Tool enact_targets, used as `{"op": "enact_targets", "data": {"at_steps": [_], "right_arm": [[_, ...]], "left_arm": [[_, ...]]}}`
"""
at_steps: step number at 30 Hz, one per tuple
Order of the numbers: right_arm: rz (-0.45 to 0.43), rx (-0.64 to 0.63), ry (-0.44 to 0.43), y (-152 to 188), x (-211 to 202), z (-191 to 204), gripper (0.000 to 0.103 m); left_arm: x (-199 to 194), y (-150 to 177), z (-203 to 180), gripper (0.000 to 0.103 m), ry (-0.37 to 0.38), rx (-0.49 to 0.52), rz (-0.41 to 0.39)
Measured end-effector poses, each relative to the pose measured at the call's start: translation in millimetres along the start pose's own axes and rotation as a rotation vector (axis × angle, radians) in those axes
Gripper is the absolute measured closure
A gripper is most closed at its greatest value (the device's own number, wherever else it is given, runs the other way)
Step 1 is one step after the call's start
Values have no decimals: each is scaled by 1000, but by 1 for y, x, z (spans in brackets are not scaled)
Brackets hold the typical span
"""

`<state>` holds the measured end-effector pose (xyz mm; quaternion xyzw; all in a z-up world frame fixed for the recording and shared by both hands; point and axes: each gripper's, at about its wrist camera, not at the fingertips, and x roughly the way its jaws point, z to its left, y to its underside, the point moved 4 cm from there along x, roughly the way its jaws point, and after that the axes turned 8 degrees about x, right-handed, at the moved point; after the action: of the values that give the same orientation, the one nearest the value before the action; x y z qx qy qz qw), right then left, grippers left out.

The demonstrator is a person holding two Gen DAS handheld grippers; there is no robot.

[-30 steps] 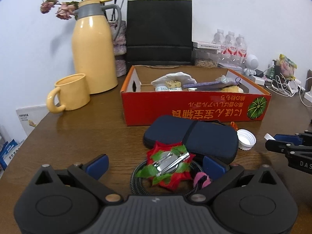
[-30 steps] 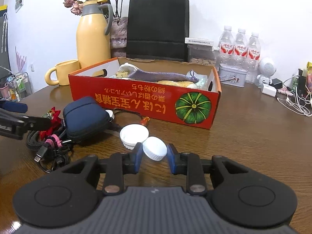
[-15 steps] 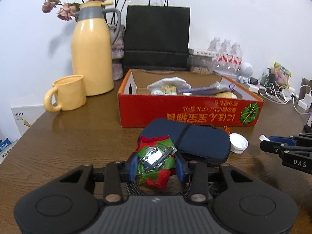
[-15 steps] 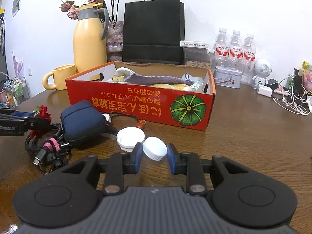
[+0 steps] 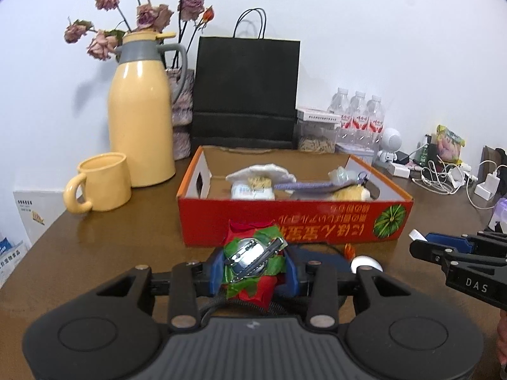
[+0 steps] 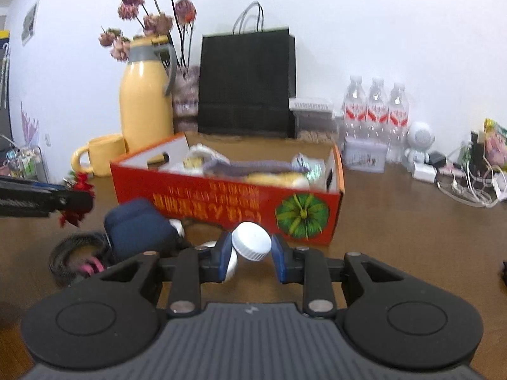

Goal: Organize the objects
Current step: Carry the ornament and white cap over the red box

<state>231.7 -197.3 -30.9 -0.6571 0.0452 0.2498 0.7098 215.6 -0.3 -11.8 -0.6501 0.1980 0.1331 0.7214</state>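
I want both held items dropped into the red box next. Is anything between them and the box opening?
Only the box's near wall, which both must clear. The left gripper holds the red-green clip; the right gripper holds the white cap.

A red box (image 5: 294, 218) printed with yellow lettering and a green pumpkin is seen on the brown wooden table (image 5: 126, 240). A red-and-green bow (image 5: 253, 262) with a silver clip is shown between blue pads. A white cap (image 6: 252, 242), a navy pouch (image 6: 139, 229), a yellow flask (image 5: 141, 117) and a yellow mug (image 5: 101, 186) are noted.
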Motion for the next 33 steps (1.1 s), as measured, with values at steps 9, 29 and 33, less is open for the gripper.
{"op": "enact_targets", "data": {"at_steps": [9,29,33], "right_arm": [[-79,-1,-47,-40,9,10,75],[-139,23,-74,-104,83,5,75],[-129,26,-71,-111,104,1,75]], "left_arm": [[19,-35,-9,66,-3,-2,-38],[101,-108,-9,66,-67,-14,-77],[121,-119,-5,66,-65,-14,-78]]}}
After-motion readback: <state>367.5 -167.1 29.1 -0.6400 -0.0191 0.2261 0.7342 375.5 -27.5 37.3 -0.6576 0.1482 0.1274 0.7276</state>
